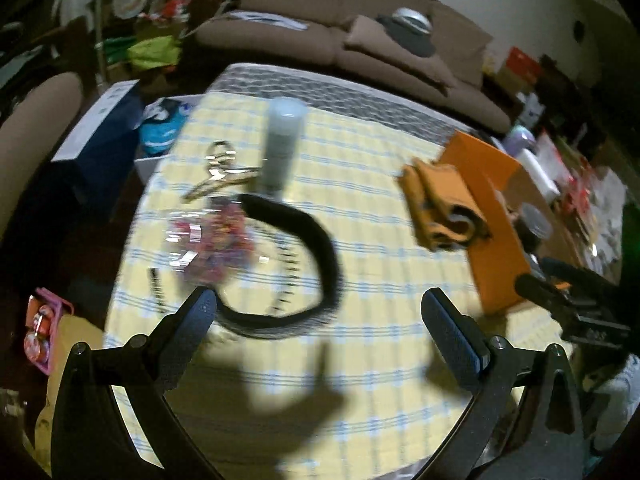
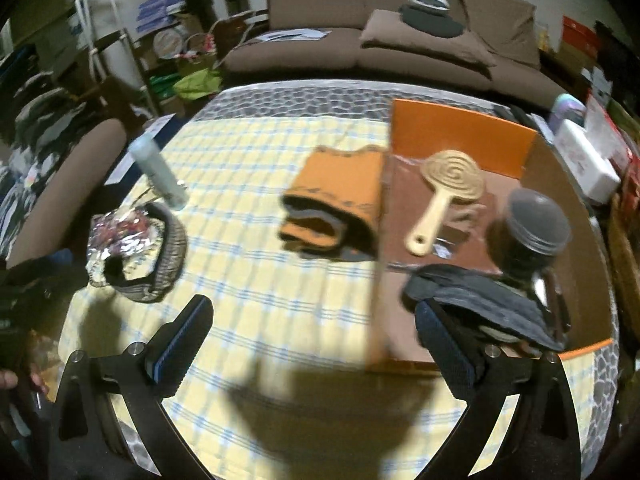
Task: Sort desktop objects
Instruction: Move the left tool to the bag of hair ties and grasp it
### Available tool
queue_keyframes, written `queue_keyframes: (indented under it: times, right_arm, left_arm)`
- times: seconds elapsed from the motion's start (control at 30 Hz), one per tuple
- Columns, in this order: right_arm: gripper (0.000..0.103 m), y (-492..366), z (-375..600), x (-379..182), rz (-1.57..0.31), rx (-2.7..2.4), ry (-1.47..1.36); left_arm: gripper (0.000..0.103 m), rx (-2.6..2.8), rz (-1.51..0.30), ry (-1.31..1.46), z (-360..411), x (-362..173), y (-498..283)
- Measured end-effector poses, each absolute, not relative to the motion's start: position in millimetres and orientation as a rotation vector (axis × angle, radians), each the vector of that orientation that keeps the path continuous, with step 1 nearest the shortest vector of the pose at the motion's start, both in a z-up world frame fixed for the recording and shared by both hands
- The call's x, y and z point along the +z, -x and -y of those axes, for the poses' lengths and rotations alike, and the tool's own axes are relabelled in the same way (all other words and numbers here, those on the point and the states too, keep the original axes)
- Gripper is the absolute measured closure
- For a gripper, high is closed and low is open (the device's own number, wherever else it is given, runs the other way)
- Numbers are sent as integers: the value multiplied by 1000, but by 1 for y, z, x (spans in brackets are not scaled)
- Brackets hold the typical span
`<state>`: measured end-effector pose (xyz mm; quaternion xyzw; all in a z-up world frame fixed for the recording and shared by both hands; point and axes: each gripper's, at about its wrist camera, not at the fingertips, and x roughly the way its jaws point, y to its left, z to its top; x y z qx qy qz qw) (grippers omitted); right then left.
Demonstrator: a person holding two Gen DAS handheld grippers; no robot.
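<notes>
On the yellow checked cloth lie a black headband (image 1: 304,256), a clear bag of coloured bits (image 1: 208,240), keys (image 1: 220,172), a pale tube (image 1: 282,144) and a folded orange cloth (image 1: 440,208). My left gripper (image 1: 320,308) is open and empty, just short of the headband. My right gripper (image 2: 312,316) is open and empty above the cloth, short of the orange cloth (image 2: 336,208). An orange box (image 2: 500,208) at the right holds a wooden brush (image 2: 444,196), a dark jar (image 2: 536,228) and a dark cloth (image 2: 480,300). The headband (image 2: 160,256) and tube (image 2: 160,172) lie at the left.
A brown sofa (image 2: 380,40) stands behind the table. A blue and white box (image 1: 100,128) and a white bin (image 1: 160,140) sit beside the table's left edge. Boxes and clutter (image 2: 588,160) crowd the right side. A shelf with bags (image 2: 180,60) stands at the back left.
</notes>
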<state>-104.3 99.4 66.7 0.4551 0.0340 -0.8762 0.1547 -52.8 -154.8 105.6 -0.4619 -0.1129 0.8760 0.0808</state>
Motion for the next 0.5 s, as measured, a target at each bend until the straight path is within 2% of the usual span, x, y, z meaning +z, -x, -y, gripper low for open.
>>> queue_keyframes:
  times: [0.3, 0.5]
  right_arm:
    - [1, 114, -42, 49, -185, -2407, -1274]
    - [1, 120, -7, 28, -246, -2332, -1280]
  left_arm:
    - [0, 2705, 403, 1447, 210, 78, 74]
    - [0, 2740, 343, 1514, 218, 61, 93]
